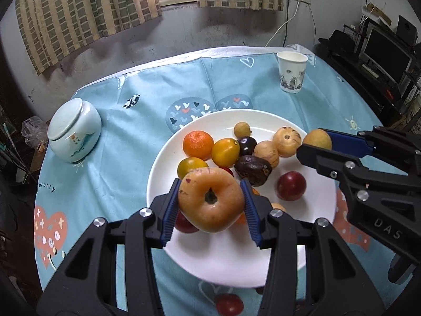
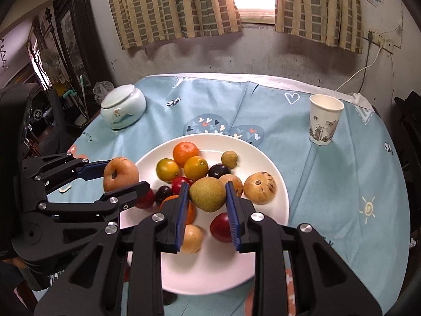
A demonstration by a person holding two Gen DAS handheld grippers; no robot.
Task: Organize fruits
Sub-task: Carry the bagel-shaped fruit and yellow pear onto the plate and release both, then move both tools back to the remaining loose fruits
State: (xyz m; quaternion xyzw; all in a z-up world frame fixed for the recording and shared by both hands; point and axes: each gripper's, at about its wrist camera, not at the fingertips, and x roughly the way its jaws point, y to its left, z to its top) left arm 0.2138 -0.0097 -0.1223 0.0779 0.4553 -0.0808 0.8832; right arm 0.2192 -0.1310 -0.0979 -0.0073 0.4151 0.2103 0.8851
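Both tools are loaded as I look down over the plate (image 1: pixel 163 163). Left gripper (image 1: pixel 211 205) has its blue pads clamped on a squat tan-orange fruit (image 1: pixel 211 202), stem dimple facing my camera, its broad axis running pad to pad; in the right view that same fruit (image 2: pixel 120 174) hangs at the plate's left rim. Right gripper (image 2: pixel 208 205) is closed on a small greenish-yellow pear (image 2: pixel 207 193), narrow end toward the far side, long axis running roughly away from me between the pads; I see it from the left camera as a yellow lump (image 1: pixel 317 139) at the plate's right rim. Under and beyond both sits the pile: a mandarin (image 1: pixel 198 144), yellow citrus, dark plums, speckled tan fruits and a red plum (image 1: pixel 291 186). Near half of the plate is bare white, so I have room there. On the blue cloth (image 1: pixel 110 158), a lidded ceramic jar (image 1: pixel 75 131) stands well left, a paper cup (image 1: pixel 292 71) far right, and one red fruit (image 1: pixel 229 304) lies off the plate near the table's near edge.
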